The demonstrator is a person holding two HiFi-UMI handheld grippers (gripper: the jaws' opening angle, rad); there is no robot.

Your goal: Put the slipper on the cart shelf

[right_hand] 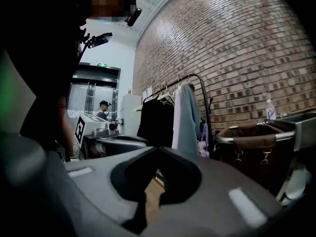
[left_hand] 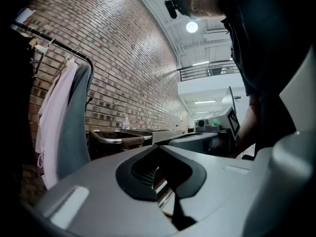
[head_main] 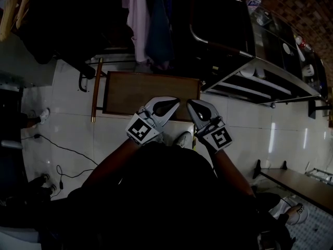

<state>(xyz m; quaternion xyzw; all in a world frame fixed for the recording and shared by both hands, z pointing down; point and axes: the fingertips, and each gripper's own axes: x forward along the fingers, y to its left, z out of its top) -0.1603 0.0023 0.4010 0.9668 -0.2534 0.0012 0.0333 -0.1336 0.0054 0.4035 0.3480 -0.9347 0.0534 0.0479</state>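
Grey, shut and empty, our left claw point(left_hand: 159, 147) and right claw point(right_hand: 158, 148) hang over the edge of a wooden desk point(head_main: 130, 92) — what we take for the slipper point(head_main: 182, 138) lies on the floor point(head_main: 62, 124) beneath, apart from the cart shelf point(head_main: 250, 85).

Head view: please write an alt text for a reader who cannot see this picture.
Seen from above, a person holds the left gripper and the right gripper side by side, both shut and empty, tips close together over a brown wooden table. Garments hang beyond the table, and a metal cart with shelves stands at upper right.
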